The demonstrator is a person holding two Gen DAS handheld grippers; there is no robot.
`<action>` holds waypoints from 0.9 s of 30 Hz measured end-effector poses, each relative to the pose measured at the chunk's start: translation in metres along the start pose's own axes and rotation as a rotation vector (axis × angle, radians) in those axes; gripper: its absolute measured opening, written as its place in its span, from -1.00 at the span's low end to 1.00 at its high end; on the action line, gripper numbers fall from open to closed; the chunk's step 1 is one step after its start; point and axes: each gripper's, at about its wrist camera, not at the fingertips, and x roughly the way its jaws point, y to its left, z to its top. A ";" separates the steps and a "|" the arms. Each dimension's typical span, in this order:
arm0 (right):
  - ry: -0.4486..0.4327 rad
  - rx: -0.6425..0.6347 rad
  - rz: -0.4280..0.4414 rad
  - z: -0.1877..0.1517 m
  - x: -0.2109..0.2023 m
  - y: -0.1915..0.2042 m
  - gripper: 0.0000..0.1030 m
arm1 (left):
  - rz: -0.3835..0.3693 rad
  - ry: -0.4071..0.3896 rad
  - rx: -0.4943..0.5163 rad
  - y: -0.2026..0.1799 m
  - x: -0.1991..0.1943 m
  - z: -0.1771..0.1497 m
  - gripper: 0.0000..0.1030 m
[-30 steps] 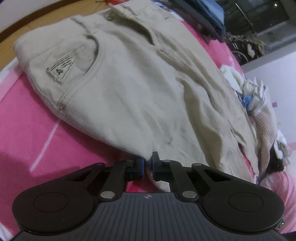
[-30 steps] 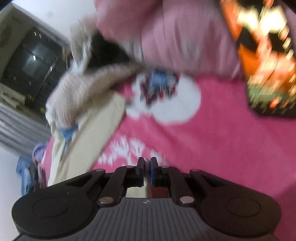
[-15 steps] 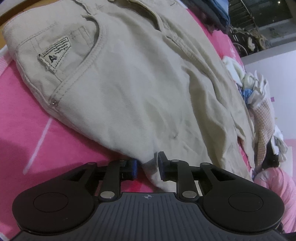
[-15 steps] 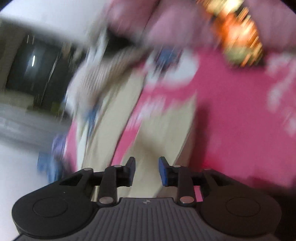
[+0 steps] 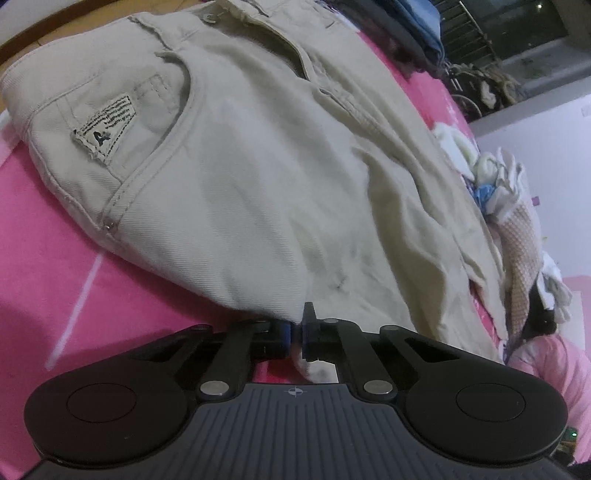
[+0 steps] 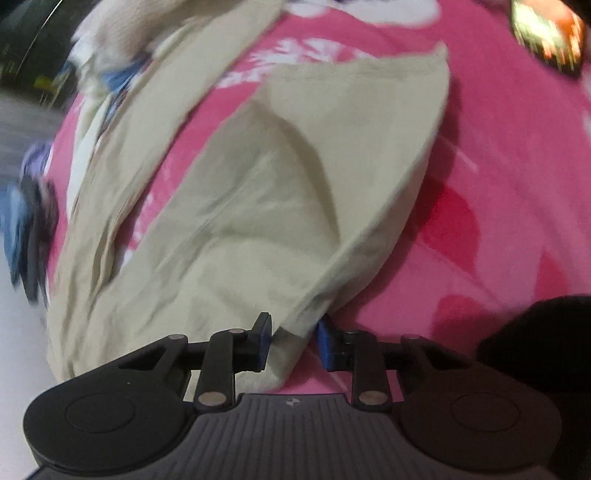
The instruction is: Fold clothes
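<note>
Currently the left gripper (image 5: 297, 334) is clamped on the crotch edge of the beige cotton trousers (image 5: 258, 177) spread on the pink bedsheet (image 5: 55, 240); the right gripper (image 6: 293, 341), jaws having just closed slightly around a leg fold without pinching, must finish closing before 1 fold

A pink bedsheet (image 5: 55, 229) with white marks lying under everything, a heap of white and checked laundry (image 5: 517, 229) sitting at its right edge, dark blue clothes (image 5: 417, 26) piling at the far end, an orange printed item (image 6: 546, 33) showing blurred at the corner
</note>
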 end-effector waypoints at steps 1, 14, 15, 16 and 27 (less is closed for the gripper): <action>-0.005 -0.096 -0.014 -0.006 -0.009 0.010 -0.42 | -0.004 0.003 0.001 0.001 -0.001 0.001 -0.94; 0.056 -1.550 -0.023 -0.129 -0.006 0.128 -0.08 | -0.059 0.034 -0.076 0.029 -0.023 0.001 -0.52; 0.060 -1.579 -0.007 -0.132 -0.003 0.129 0.03 | -0.049 0.018 -0.095 0.034 -0.027 0.002 -0.37; 0.064 -1.608 0.006 -0.135 0.000 0.130 0.05 | -0.050 0.008 -0.114 0.037 -0.029 0.004 -0.34; 0.081 -1.913 -0.009 -0.175 0.062 0.119 -0.06 | -0.039 -0.066 -0.223 0.043 -0.016 0.016 -0.34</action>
